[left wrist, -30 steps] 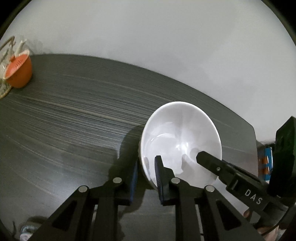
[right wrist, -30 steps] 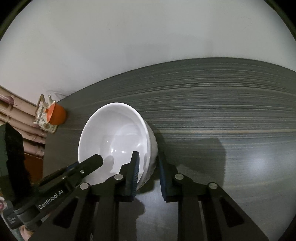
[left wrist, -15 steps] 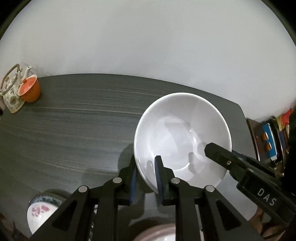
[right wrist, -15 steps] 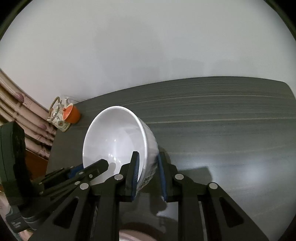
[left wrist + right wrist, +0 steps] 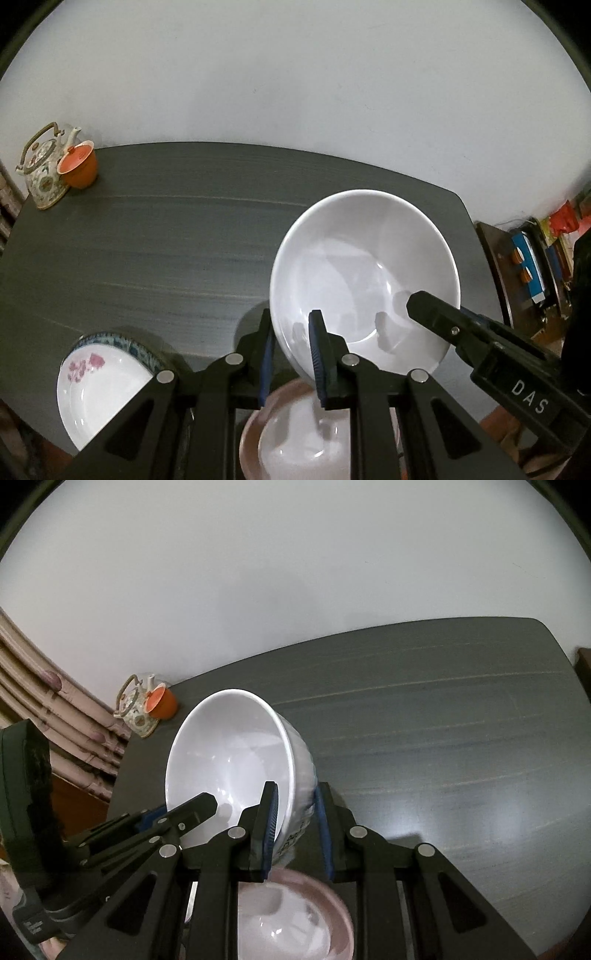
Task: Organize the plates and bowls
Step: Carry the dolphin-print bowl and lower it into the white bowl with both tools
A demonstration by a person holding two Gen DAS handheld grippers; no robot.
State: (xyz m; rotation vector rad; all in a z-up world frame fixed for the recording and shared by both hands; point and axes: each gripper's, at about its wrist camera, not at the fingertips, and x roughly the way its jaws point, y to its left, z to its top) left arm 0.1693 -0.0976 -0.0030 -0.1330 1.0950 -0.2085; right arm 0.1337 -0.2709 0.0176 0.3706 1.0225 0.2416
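Note:
Both grippers hold one large white bowl [image 5: 364, 273] in the air above the dark table [image 5: 166, 240]. My left gripper [image 5: 291, 354] is shut on its left rim, one finger inside and one outside. My right gripper [image 5: 295, 827] is shut on the opposite rim of the bowl [image 5: 229, 760]. A pink-rimmed bowl [image 5: 303, 439] sits right below the held one; it also shows in the right wrist view [image 5: 291, 919]. A white plate with pink flowers and a blue edge [image 5: 99, 384] lies at the table's near left.
A patterned teapot [image 5: 44, 173] and an orange cup [image 5: 79, 168] stand at the table's far left corner. A shelf with coloured items [image 5: 532, 266] is off the table's right edge. A wall runs behind the table.
Both grippers have lifted the white bowl and drawn it back toward the near edge. The pink-rimmed bowl and the flowered plate have come into view below.

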